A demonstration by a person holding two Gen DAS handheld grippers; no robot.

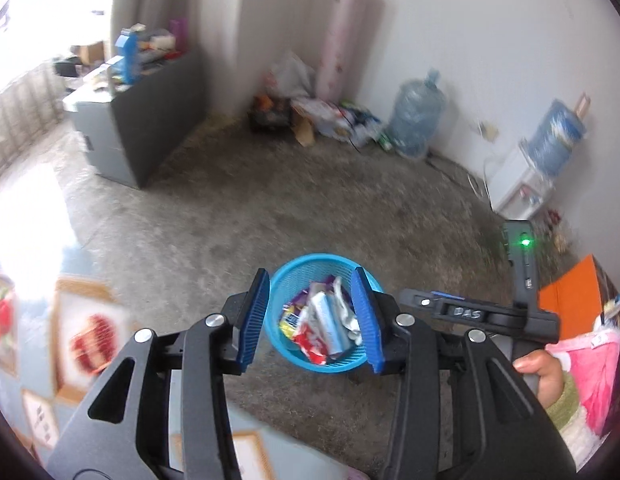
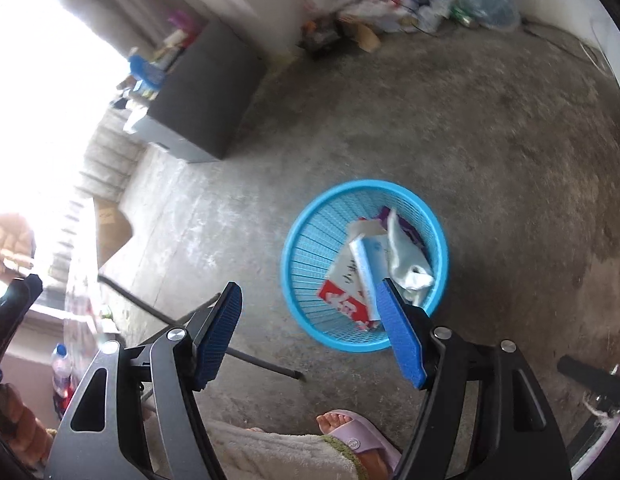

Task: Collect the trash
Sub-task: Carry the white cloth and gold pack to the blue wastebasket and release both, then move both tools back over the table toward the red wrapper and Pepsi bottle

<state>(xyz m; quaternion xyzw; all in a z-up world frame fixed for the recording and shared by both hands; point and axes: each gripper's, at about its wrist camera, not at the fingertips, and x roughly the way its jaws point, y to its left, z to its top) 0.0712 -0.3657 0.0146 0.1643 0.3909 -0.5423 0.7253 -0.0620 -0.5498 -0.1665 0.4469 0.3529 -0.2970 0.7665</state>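
Note:
A round blue mesh basket (image 1: 286, 280) stands on the concrete floor with several wrappers and crumpled packets (image 1: 324, 322) inside. My left gripper (image 1: 310, 320) hovers above it, open, with nothing between its blue pads; the basket shows through the gap. In the right wrist view the same basket (image 2: 310, 236) lies ahead and slightly right, with a red-and-white packet and white wrappers (image 2: 366, 264) in it. My right gripper (image 2: 310, 336) is open and empty, its right finger over the basket's near rim. The right gripper's body (image 1: 470, 316) also shows in the left wrist view, held by a hand (image 1: 540, 372).
A grey cabinet (image 1: 137, 128) with clutter on top stands at the left. Boxes and bags (image 1: 310, 112), a water jug (image 1: 416, 120) and a dispenser (image 1: 522, 180) line the far wall. A slippered foot (image 2: 350, 432) and a black bar (image 2: 197, 332) are near.

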